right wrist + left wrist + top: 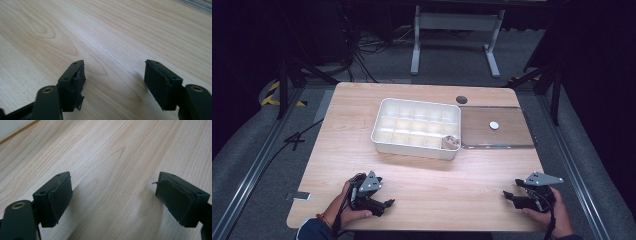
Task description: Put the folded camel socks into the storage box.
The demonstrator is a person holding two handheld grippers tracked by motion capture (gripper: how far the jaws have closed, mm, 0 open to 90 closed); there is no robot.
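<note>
Two claws rest low at the near edge of the light wooden counter (422, 180), well apart from each other. At the left, the left claw (384, 204) sits in the person's left hand (343, 210), its jaws spread wide with bare wood grain between the worn black pads (58, 200); it holds nothing. Farther back, near the middle of the counter, stands a white plastic tray (412, 146) divided into a grid of small compartments; a small tan, roundish object (450, 141) lies in its near right corner compartment. Just beside the tray's right side lies a flat clear lid (507, 135) with a small white disc (494, 125) on it. At the right, the right claw (510, 197), gripped by the right hand (548, 210), also has its jaws apart and empty over the wood.
</note>
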